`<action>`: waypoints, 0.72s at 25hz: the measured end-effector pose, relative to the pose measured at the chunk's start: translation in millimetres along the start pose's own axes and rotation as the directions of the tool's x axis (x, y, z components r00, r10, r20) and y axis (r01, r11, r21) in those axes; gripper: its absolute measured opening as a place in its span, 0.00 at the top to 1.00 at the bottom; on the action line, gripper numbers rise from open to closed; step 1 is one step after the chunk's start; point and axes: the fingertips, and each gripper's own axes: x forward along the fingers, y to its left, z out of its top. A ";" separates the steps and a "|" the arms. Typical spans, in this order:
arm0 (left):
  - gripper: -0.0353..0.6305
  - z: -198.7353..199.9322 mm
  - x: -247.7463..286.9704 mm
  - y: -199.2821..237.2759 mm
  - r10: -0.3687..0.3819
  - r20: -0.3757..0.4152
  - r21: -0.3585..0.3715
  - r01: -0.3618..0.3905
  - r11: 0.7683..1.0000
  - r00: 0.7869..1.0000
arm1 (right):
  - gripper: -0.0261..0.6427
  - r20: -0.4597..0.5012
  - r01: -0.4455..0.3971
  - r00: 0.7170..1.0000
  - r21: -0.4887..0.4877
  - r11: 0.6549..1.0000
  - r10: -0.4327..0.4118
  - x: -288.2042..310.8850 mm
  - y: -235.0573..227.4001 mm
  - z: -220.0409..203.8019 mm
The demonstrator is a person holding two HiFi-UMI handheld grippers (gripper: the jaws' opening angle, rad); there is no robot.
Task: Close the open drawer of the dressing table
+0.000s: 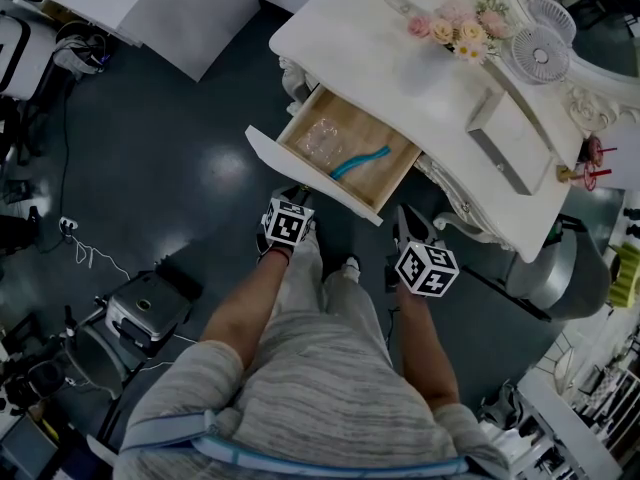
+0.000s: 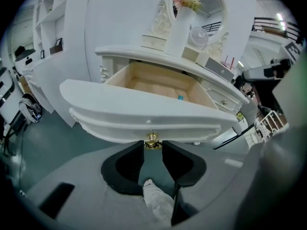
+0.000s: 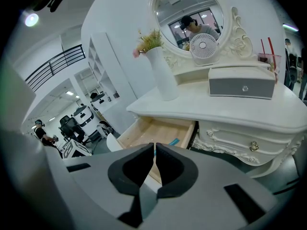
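While the drawer (image 1: 310, 180) of the dressing table (image 1: 400, 88) stands pulled out at the upper centre of the head view, the left gripper (image 2: 153, 146) sits low in its own view with its jaws partly apart. The drawer's brass knob (image 2: 152, 140) is at their tips, seemingly not pinched. The right gripper (image 3: 154, 150), at the lower centre of its view, has its jaws together on nothing, apart from the drawer.

White dressing table (image 1: 385, 63) at upper right of the head view; its wood-lined drawer (image 1: 300, 174) stands pulled wide open toward centre.
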 end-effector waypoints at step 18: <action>0.77 7.7 7.6 -1.2 0.007 -0.023 0.025 -0.007 1.000 1.000 | 0.93 0.003 0.018 1.000 0.024 1.000 -0.018 1.5 -9.5 -0.3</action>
